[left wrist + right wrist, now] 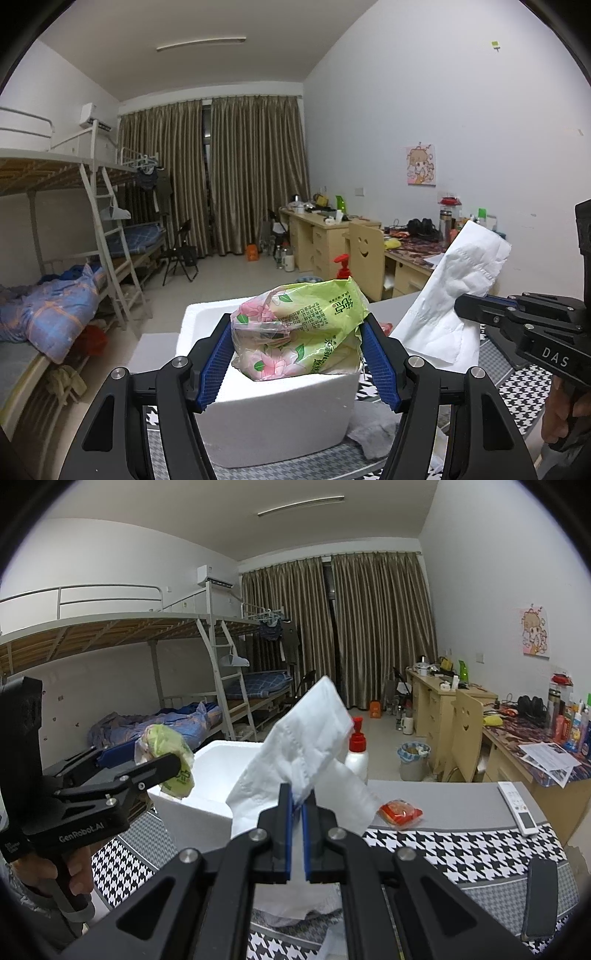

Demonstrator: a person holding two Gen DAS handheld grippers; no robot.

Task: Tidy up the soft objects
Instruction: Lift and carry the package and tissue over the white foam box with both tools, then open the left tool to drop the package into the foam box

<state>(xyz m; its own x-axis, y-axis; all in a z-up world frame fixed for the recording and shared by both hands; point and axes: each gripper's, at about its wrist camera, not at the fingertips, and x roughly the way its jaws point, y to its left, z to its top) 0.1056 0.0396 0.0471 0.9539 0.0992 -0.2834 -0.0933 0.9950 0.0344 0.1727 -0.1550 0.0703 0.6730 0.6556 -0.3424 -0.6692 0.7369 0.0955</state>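
My left gripper (297,328) is shut on a green and pink floral tissue pack (299,332) and holds it over the open white foam box (273,410). In the right wrist view the left gripper (162,760) holds the same pack (168,757) at the near left rim of the box (218,760). My right gripper (298,805) is shut on white tissue paper (306,746), which stands up above the table just right of the box. The tissue paper (454,291) and right gripper (465,312) also show at the right of the left wrist view.
The table carries a houndstooth cloth (461,849). On it lie a small red packet (400,812), a white remote (517,806), a grey cloth (376,432) and a white bottle with a red pump (356,755). Bunk beds stand left, desks right.
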